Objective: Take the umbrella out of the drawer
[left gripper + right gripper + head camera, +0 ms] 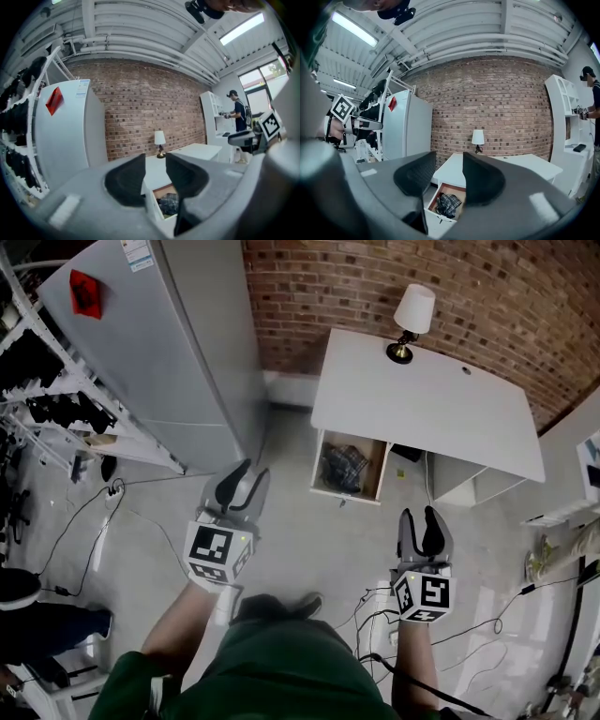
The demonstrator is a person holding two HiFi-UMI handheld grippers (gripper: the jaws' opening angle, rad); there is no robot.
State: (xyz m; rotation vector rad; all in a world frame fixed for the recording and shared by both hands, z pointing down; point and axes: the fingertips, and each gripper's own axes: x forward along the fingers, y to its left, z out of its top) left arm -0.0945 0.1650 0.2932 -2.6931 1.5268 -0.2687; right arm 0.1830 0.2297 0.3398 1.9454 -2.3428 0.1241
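A dark plaid folded umbrella (343,468) lies inside the open wooden drawer (347,493) at the left of a white desk (422,399). It also shows between the jaws in the left gripper view as the umbrella (168,204) and in the right gripper view as the umbrella (448,204). My left gripper (244,482) hovers over the floor, short of the drawer and to its left, open and empty (155,157). My right gripper (420,516) is short of the desk, right of the drawer, with its jaws apart and nothing between them (449,157).
A lamp (411,320) stands on the desk against the brick wall. A tall white cabinet (159,343) and a rack (47,381) are at the left. Cables (375,610) trail over the floor. A person (593,108) stands by white shelves at the right.
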